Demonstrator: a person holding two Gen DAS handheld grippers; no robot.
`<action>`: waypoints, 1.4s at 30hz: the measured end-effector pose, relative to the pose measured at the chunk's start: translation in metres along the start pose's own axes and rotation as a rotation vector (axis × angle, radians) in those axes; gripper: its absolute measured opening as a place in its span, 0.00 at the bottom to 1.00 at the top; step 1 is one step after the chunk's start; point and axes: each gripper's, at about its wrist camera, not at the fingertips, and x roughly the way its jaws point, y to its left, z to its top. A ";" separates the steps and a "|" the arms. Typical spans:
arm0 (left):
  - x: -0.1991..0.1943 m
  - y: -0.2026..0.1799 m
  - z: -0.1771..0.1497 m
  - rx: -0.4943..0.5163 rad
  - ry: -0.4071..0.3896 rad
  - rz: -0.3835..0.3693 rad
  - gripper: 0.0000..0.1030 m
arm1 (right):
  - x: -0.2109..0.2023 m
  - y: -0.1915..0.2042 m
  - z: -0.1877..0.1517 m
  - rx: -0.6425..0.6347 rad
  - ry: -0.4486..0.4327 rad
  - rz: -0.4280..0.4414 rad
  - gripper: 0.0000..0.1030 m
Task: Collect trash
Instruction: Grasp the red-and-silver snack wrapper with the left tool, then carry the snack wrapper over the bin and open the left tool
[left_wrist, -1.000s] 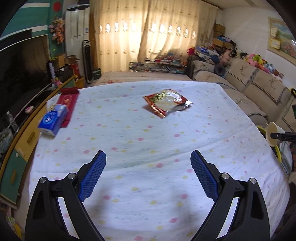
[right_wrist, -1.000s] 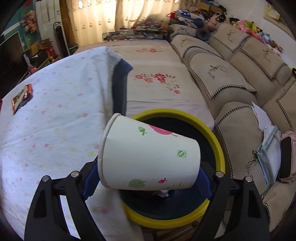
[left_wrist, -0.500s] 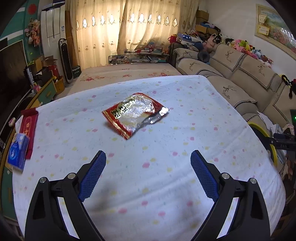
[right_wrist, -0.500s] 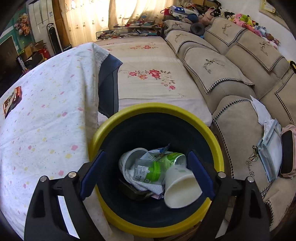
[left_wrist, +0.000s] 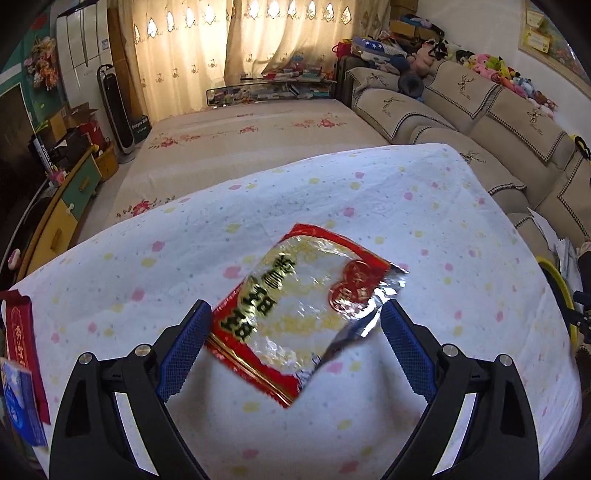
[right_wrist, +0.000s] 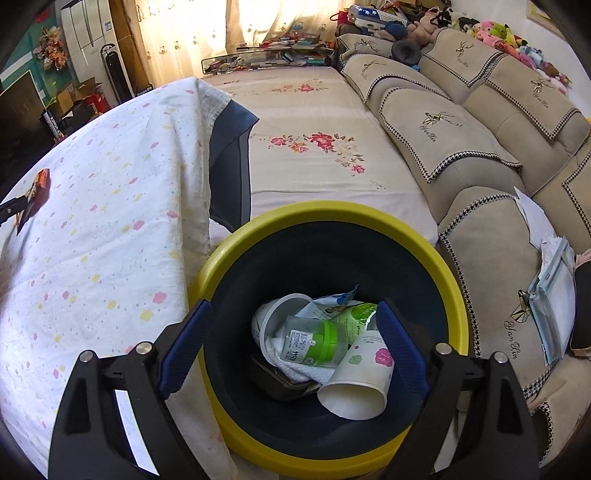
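Note:
A red and silver snack wrapper (left_wrist: 295, 317) lies flat on the table's white dotted cloth (left_wrist: 424, 221). My left gripper (left_wrist: 295, 310) is open just above it, one blue finger at each side of the wrapper and neither pad pressing on it. My right gripper (right_wrist: 293, 310) stands open and empty over the yellow-rimmed bin (right_wrist: 332, 212). In the bin lie a white paper cup (right_wrist: 354, 384) with a flower print, a clear bottle with a green cap (right_wrist: 314, 341) and other rubbish. The wrapper (right_wrist: 37, 190) also shows far left in the right wrist view.
A red box (left_wrist: 22, 343) and a blue tissue pack (left_wrist: 18, 402) lie at the table's left edge. The bin's rim (left_wrist: 557, 291) stands off the table's right side. A beige sofa (right_wrist: 461, 140) with papers (right_wrist: 554, 280) runs along the right; a flowered daybed (left_wrist: 240, 140) lies beyond the table.
My left gripper has travelled forward over the table until the wrapper lies between its fingers. My right gripper let the paper cup go; it fell into the bin.

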 end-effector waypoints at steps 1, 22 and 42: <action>0.004 0.000 0.003 0.003 0.002 0.007 0.89 | 0.000 0.000 0.000 -0.002 0.000 0.001 0.83; 0.030 0.002 0.019 0.154 0.021 0.073 0.79 | 0.011 0.006 -0.002 -0.020 0.036 0.021 0.83; -0.075 -0.120 -0.040 0.194 -0.042 -0.061 0.42 | -0.040 -0.029 -0.031 0.044 -0.030 0.056 0.83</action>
